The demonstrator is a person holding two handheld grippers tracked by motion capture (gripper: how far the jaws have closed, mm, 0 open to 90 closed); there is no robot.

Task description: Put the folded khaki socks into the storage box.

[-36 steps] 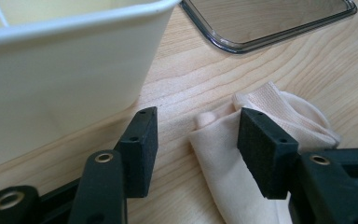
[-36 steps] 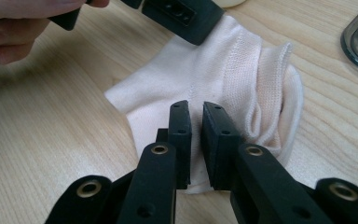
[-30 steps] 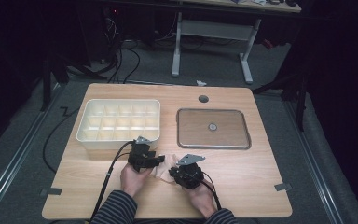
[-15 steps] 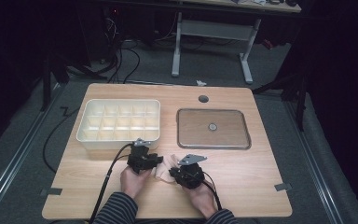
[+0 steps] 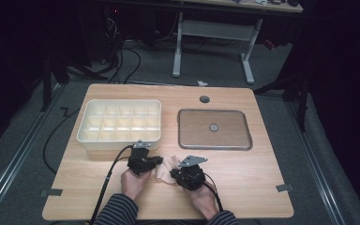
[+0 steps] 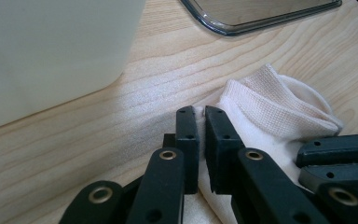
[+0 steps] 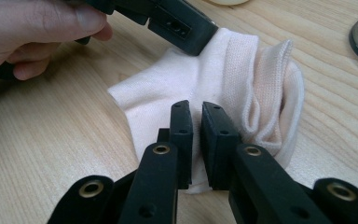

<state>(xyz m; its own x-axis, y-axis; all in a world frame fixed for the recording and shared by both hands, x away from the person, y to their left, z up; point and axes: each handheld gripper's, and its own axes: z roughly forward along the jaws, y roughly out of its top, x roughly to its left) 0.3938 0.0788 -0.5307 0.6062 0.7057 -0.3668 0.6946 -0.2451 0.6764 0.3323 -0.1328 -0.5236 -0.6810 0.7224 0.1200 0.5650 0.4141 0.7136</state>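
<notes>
Both my grippers are on the sock, which lies near the front edge of the table, between my 2 hands.

My left gripper: jaws nearly together, a thin fold of sock edge pinched between them. The ribbed cuff bunches up just right of the jaws. In the high view the left gripper sits at the sock's left side, my left hand behind it.

My right gripper: jaws also drawn in to a narrow gap, clamped on the sock's near edge. The sock is pale pink-white, lying flat on the wood with the cuff folded over at its right. The left gripper's black body meets the sock's far edge there, fingers wrapped round it. In the high view the right gripper is at the sock's right side, my right hand behind it.

Bin: white, divided into compartments, just behind the left gripper, not touching the sock. Tray: metal, right of the bin, well apart from the sock; 1 small round thing at its middle, too small to tell what.
</notes>
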